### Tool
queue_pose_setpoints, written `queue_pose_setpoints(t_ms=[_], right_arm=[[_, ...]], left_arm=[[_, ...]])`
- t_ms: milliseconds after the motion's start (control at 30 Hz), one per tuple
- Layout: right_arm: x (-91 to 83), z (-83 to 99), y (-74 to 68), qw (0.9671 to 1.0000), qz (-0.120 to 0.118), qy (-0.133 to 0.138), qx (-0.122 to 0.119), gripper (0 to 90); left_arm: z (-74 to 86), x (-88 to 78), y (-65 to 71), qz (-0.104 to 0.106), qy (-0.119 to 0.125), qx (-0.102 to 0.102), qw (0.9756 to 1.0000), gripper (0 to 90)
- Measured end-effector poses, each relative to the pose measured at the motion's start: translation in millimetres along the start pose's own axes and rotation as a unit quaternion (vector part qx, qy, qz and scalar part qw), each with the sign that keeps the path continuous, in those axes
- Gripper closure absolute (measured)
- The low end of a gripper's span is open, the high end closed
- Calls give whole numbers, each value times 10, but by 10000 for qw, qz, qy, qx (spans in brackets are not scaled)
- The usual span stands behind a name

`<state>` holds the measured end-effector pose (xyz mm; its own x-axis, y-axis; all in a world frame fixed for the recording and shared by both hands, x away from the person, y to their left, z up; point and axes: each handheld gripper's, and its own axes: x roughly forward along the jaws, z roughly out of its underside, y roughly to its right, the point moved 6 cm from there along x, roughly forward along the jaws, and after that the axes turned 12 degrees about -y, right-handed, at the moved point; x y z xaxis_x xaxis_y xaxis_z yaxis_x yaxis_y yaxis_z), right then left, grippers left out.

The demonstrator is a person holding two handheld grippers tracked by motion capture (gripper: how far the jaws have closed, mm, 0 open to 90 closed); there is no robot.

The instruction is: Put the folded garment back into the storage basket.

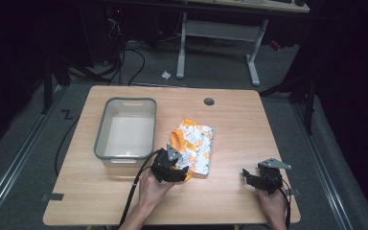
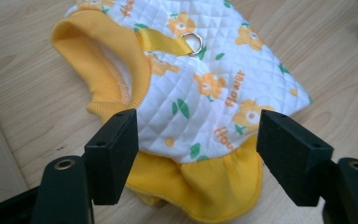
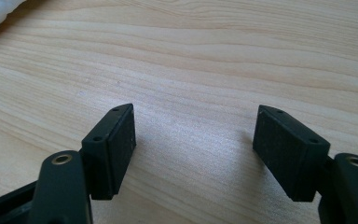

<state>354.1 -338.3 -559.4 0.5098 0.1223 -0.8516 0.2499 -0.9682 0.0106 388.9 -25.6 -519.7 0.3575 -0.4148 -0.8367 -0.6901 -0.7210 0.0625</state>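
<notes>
A small quilted white garment [image 1: 195, 143] with orange flowers, yellow ribbed trim and a yellow ruffle lies flat in the middle of the wooden table [image 1: 239, 124]. In the left gripper view the garment [image 2: 205, 70] shows a yellow strap with a metal ring [image 2: 193, 43]. My left gripper [image 1: 182, 170] sits at the garment's near edge. The left gripper [image 2: 198, 144] is open, its jaws wide on either side of the ruffle, and the pads do not press on it. My right gripper [image 1: 249, 177] rests near the front right of the table, apart from the garment. In its own view the right gripper [image 3: 193, 140] stands open over bare wood.
A grey empty bin [image 1: 124, 103] stands left of the garment, close to my left hand. A round cable hole [image 1: 209, 101] sits near the table's far edge. Beyond the table are desk legs and cables on the floor.
</notes>
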Motion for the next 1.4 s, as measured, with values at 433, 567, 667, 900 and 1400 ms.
queue_pose_setpoints(t_ms=[433, 567, 667, 900, 1400], right_arm=[[0, 0, 0, 10000, 1, -2, 0, 302], [0, 0, 0, 10000, 2, 2, -14, 302], [0, -1, 2, 10000, 3, 7, -33, 302], [0, -1, -1, 10000, 2, 5, -29, 301], [0, -1, -1, 10000, 4, 7, -31, 302]], left_arm=[[-269, 114, -52, -7, -8, -202, 9998, 276], [-352, 154, -90, 11, -10, -317, 9995, 273], [-392, 180, -116, 1, -4, -372, 9993, 266], [-377, 340, -241, -199, -209, -626, 9976, 258], [-324, 617, -347, -251, -577, -900, 9940, 217]])
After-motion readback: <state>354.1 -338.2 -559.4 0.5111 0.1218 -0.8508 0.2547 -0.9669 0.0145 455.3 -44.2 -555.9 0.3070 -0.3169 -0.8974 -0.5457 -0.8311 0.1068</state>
